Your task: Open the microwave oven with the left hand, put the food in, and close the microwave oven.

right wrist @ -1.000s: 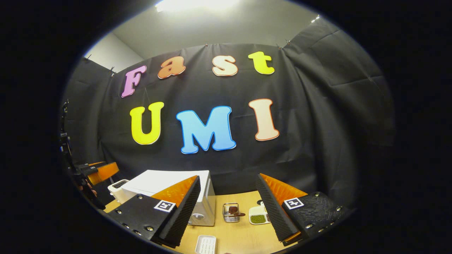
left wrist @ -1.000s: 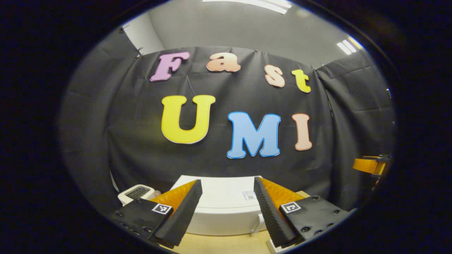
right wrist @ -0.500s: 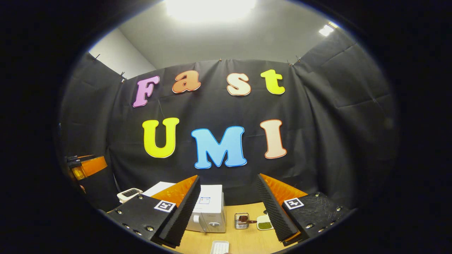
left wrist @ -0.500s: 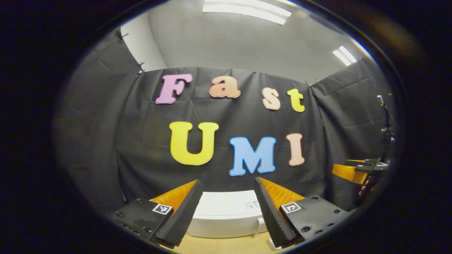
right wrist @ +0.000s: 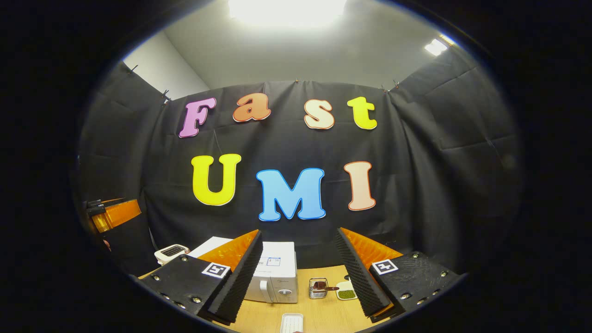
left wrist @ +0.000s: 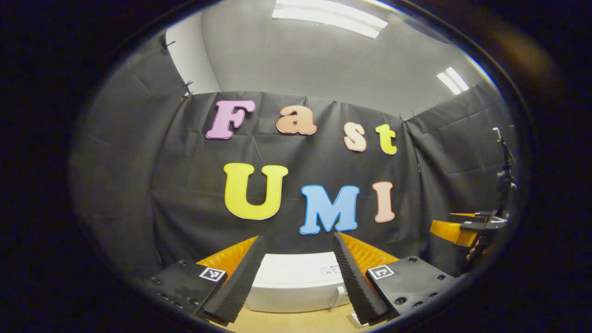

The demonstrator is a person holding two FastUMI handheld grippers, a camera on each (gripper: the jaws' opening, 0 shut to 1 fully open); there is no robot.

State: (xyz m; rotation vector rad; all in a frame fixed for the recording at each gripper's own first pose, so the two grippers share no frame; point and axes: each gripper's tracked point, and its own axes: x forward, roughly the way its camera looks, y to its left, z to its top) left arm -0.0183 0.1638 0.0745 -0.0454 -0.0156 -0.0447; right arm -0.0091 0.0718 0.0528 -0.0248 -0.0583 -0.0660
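Observation:
A white microwave oven (right wrist: pixel 277 273) stands on the wooden table (right wrist: pixel 323 314) with its door shut; its white top (left wrist: pixel 296 277) lies beyond my left fingers in the left gripper view. My left gripper (left wrist: pixel 298 282) is open, held high in front of the oven with nothing between its fingers. My right gripper (right wrist: pixel 298 282) is open too and holds nothing. A small white dish of green food (right wrist: pixel 346 292) sits right of the oven. The other gripper appears far off at the right edge (left wrist: pixel 462 229) of the left gripper view and at the left edge (right wrist: pixel 113 213) of the right gripper view.
A wire basket (right wrist: pixel 317 288) with a brown item stands between the oven and the dish. A white ridged tray (right wrist: pixel 292 323) lies near the table's front. A small white appliance (right wrist: pixel 170 252) sits left of the oven.
Both views have tilted upward and pulled back, so the oven and table sit lower and smaller. Both grippers stay open.

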